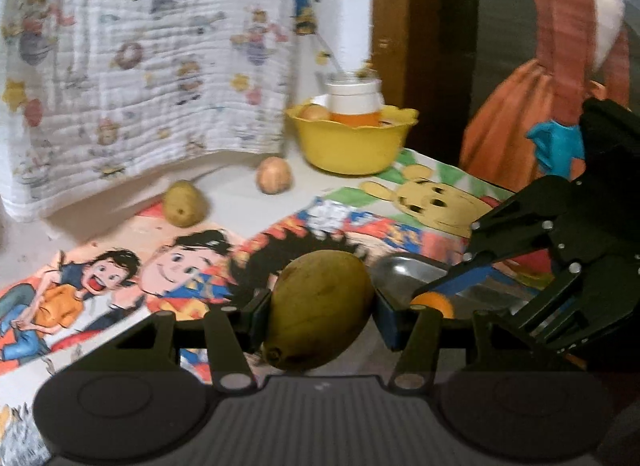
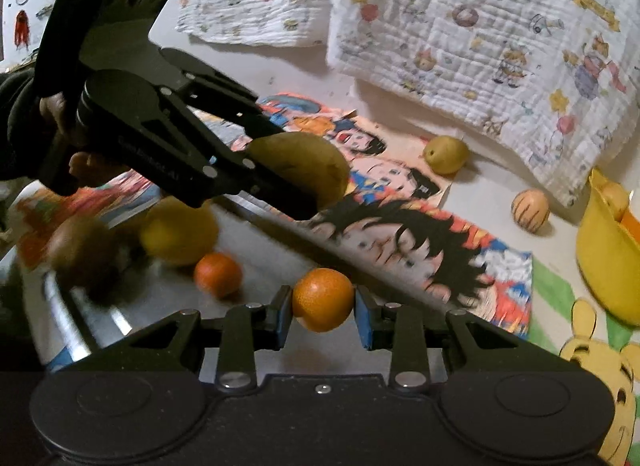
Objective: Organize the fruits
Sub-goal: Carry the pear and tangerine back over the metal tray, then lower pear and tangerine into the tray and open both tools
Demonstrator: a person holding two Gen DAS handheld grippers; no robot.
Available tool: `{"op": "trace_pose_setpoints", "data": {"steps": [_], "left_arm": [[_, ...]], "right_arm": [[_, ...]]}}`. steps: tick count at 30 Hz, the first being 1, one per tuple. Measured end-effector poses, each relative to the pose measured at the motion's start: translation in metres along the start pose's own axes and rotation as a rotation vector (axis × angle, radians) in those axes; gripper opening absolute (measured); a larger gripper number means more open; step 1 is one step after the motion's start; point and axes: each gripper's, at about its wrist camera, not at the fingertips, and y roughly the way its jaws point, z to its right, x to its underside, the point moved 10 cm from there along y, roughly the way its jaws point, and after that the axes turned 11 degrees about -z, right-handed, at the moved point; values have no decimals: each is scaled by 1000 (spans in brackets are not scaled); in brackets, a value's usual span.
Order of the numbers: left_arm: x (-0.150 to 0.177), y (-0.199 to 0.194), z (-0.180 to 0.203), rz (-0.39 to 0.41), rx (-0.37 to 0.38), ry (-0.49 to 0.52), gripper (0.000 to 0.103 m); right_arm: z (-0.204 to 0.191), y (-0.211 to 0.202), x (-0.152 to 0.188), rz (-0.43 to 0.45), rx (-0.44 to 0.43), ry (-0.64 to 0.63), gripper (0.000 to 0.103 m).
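Left gripper [image 1: 322, 312] clamped a green mango [image 1: 320, 314] above the cartoon mat [image 1: 120, 286] — right gripper [image 2: 323, 318] squeezed an orange [image 2: 323, 300] over the steel tray [image 2: 256, 250], both lifted, presumably for sorting toward the yellow bowl [image 2: 608, 266].

You're clearly at home here, probably a kid's corner. Cartoon posters [image 2: 400, 234] cover the surface you're working over, a Pooh mat [image 1: 436, 201] sits next to them, and printed baby blankets [image 1: 152, 61] hang behind. A yellow bowl [image 1: 352, 141] with a jar [image 1: 354, 99] in it stands by the wall, a steel tray [image 2: 256, 254] holds fruit, and a wooden door frame [image 1: 390, 25] is off to the side.
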Motion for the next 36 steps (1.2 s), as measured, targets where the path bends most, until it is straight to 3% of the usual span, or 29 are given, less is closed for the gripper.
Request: {"op": "trace_pose_setpoints", "data": {"steps": [14, 25, 36], "left_arm": [[41, -3, 75, -88, 46, 129, 58], [55, 2, 89, -164, 29, 176, 58], [63, 7, 88, -214, 13, 156, 58]], "right_arm": [[-26, -30, 46, -60, -12, -17, 35], [-29, -37, 60, -92, -4, -29, 35], [-31, -37, 63, -95, -9, -23, 35]]}}
